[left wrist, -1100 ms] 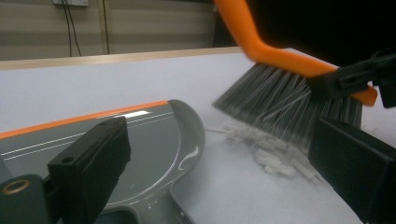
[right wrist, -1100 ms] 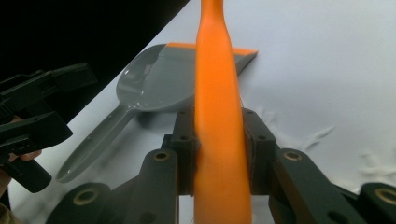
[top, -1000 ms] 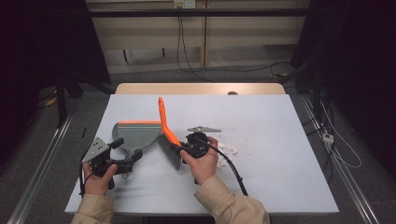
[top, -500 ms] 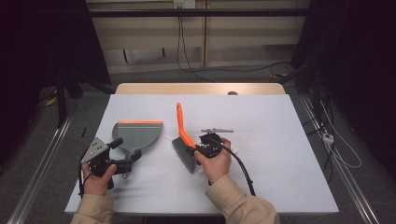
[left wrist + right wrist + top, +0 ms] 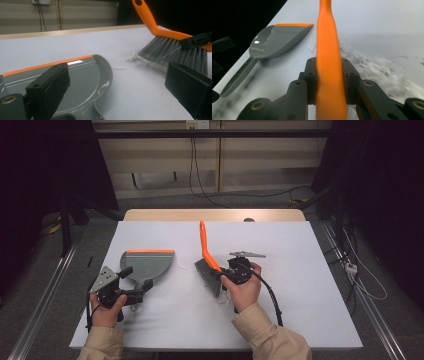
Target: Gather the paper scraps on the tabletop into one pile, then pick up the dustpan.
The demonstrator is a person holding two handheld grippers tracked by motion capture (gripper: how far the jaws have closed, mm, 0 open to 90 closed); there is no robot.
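On the bench (image 5: 310, 310), the dustpan (image 5: 147, 264) lies left of the brush (image 5: 207, 265), with scraps (image 5: 374, 67) beside the brush.

Tan long sleeves (image 5: 270, 337) cover both forearms, and each hand carries a black gripper, the left gripper (image 5: 134, 282) topped by a grey three-cornered plate, the right gripper (image 5: 220, 279) trailing a thick black cable (brass-ringed screw holes stud its arms).

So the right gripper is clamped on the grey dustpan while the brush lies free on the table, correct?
Not quite. The right gripper is clamped on the orange brush, as the right gripper view shows; the grey dustpan lies free on the table, with the left gripper open near its handle.
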